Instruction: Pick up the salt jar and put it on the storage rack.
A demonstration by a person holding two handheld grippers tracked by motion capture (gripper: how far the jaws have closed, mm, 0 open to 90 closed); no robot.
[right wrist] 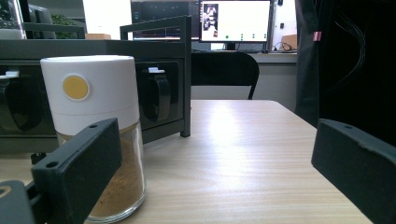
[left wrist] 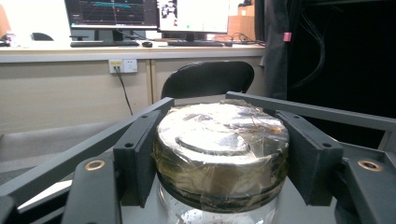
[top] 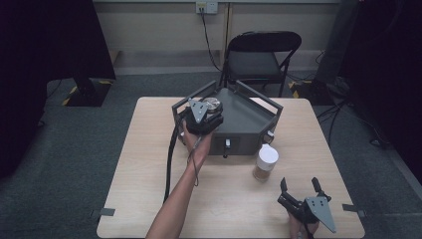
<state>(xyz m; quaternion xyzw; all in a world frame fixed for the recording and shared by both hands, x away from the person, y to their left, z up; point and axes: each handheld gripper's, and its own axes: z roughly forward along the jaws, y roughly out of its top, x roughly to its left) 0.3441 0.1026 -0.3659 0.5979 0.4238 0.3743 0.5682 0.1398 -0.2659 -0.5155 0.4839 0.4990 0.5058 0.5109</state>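
Observation:
A glass jar with a silver lid [left wrist: 219, 140] under clear wrap stands on the left part of a dark grey rack [top: 246, 119]. My left gripper [left wrist: 222, 161] is shut on that lid, one jaw pressed to each side. From above, the left gripper [top: 209, 112] sits over the jar [top: 214, 102] at the rack's left rail. A spice jar with a white cap [top: 266, 162] and brown powder stands on the table in front of the rack's right corner. My right gripper [top: 298, 183] rests open near the table's front right, a little behind and right of the spice jar [right wrist: 95, 126]. Nothing lies between its jaws.
The rack has raised rails [left wrist: 308, 109] around its top and hooks on its front face [right wrist: 156, 100]. A black folding chair [top: 261, 55] stands beyond the wooden table [top: 144, 169]. A cable trails from the left gripper along the forearm [top: 171, 149]. Monitors stand on a far desk [left wrist: 116, 14].

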